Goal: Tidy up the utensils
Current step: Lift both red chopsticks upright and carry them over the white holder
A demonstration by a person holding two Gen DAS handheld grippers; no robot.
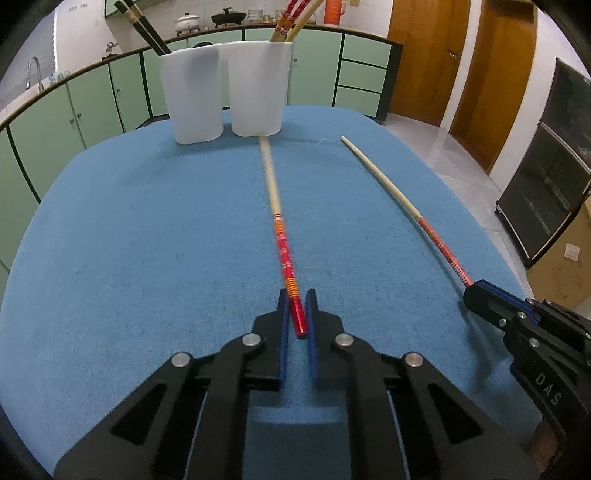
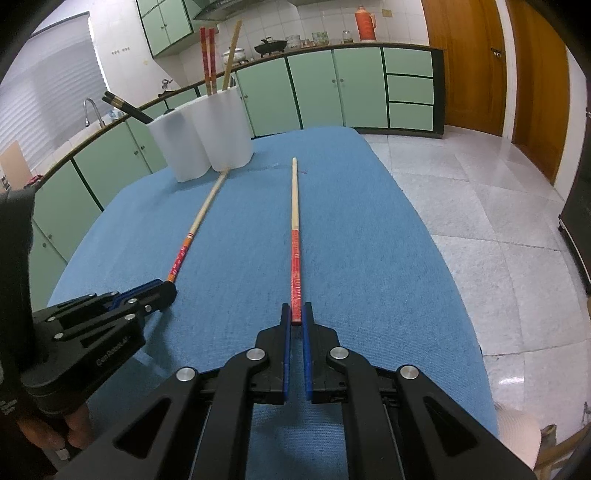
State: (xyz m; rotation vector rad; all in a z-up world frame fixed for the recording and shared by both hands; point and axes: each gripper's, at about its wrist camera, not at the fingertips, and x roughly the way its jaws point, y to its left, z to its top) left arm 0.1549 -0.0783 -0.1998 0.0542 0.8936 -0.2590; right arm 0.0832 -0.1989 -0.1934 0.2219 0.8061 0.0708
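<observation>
Sorting is judged partly done. Dark chopsticks (image 1: 142, 24) are stood in the left white cup (image 1: 194, 96), and red-handled ones (image 1: 291, 18) in the right white cup (image 1: 256, 88). Two chopsticks remain lying on the blue table (image 1: 147, 229): the left chopstick (image 1: 282, 236) is clamped at its red end by the left hand-held gripper (image 1: 297, 306), the right chopstick (image 2: 295, 243) likewise by the right hand-held gripper (image 2: 296, 314). Neither is seen lifted yet; both are still to be placed.

Lettering "DAS" on the right gripper (image 1: 471, 295) body; "GenRobot.AI" on the left gripper (image 2: 168, 290) body.
</observation>
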